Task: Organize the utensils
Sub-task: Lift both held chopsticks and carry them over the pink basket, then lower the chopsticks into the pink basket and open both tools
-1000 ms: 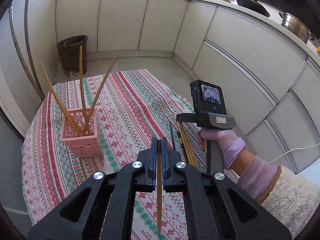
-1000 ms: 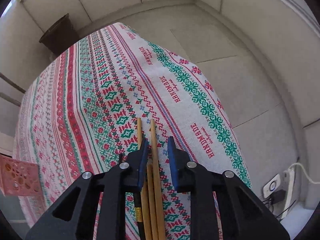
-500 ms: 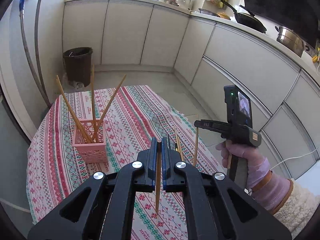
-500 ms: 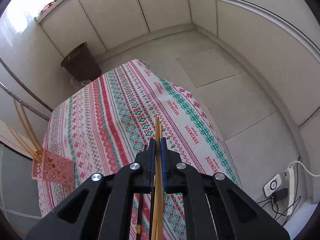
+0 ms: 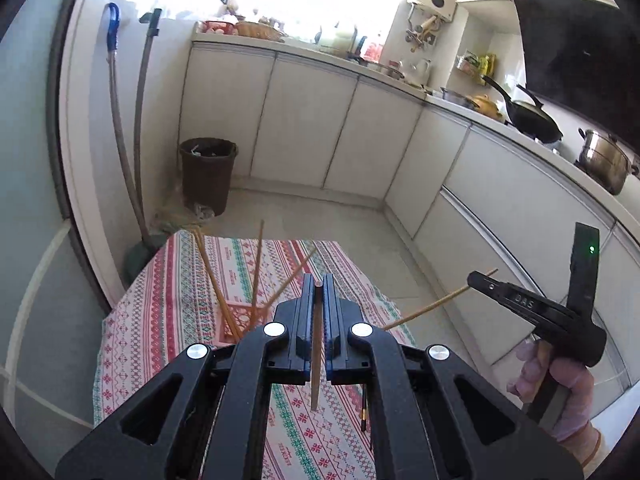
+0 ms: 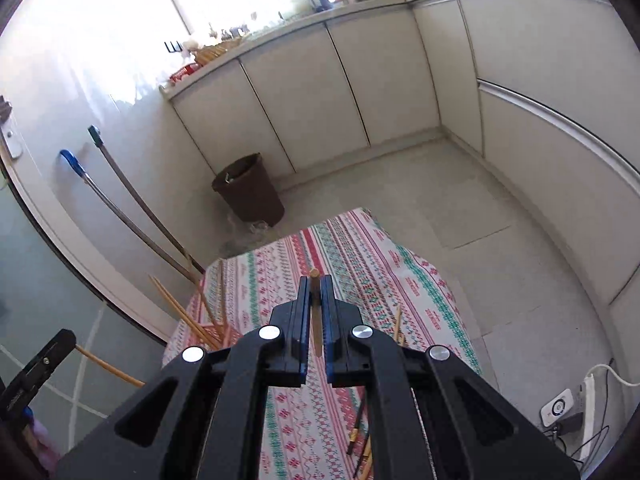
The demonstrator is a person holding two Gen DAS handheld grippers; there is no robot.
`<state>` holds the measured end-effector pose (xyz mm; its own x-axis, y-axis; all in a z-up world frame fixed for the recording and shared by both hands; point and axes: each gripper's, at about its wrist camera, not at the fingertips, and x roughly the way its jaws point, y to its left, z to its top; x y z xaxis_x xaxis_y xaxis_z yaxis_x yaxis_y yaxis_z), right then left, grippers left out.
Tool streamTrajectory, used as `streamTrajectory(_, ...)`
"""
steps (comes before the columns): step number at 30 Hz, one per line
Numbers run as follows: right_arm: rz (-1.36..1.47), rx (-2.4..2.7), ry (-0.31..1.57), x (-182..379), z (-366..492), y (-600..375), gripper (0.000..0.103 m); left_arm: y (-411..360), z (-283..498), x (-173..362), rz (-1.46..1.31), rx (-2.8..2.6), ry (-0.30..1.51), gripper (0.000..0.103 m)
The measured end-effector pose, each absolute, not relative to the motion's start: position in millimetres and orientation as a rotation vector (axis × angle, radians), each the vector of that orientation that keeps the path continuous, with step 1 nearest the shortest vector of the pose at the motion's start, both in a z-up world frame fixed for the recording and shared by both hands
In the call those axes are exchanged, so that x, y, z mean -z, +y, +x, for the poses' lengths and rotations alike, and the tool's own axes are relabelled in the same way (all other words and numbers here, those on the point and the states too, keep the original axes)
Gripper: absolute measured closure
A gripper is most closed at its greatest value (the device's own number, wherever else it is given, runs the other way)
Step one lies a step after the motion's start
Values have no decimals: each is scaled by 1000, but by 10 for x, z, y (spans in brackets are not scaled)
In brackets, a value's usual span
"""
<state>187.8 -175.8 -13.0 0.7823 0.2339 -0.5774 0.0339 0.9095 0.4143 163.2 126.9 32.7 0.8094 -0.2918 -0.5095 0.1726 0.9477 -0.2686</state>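
Observation:
My left gripper (image 5: 317, 280) is shut on a wooden chopstick (image 5: 316, 356), held high above the table with the striped cloth (image 5: 160, 304). Its arms hide most of the pink basket (image 5: 244, 316), where three chopsticks (image 5: 256, 268) stand splayed. My right gripper (image 6: 315, 278) is shut on another chopstick (image 6: 317, 332), also well above the cloth (image 6: 360, 248). In the left wrist view the right gripper (image 5: 480, 282) shows at the right with its chopstick (image 5: 432, 306) sticking out sideways. Loose chopsticks (image 6: 360, 428) lie on the cloth under the right gripper.
A brown bin (image 6: 250, 190) stands on the floor past the table's far edge, with two mop handles (image 5: 136, 140) leaning on the wall. White cabinets (image 5: 304, 128) curve around the back and right. A power strip (image 6: 558, 410) lies on the floor at the right.
The right gripper shut on a chopstick from the pile and lifted it. Both grippers rose well above the table and tilted up, so more of the room shows.

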Motion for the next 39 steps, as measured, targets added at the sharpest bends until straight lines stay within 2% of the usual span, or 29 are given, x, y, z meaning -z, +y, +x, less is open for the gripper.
streamTrajectory(6,434,-208,584,-299,1891,-1466,97,1607,1680,-607,-288,169,497,100)
streamTrajectory(12,444,-280,561,-409,1958,-1242,97,1868,1802,-704,-339,109,429,100)
streamTrajectory(18,440,-301,587,-310,2089,-1072,97,1979,2040,-587,-390,79,432,100)
streamTrajectory(23,429,-295,603,-224,2216,-952,97,2028,2288,-286,-399,42,470,98)
streamTrajectory(27,431,-299,619,-173,2288,-881,97,2131,2247,-231,-428,17,485,89)
streamTrajectory(32,423,-291,626,-114,2362,-773,97,2203,2065,-335,-449,12,455,72)
streamTrajectory(39,416,-278,655,135,2560,-535,97,2136,2078,-299,-419,26,478,70)
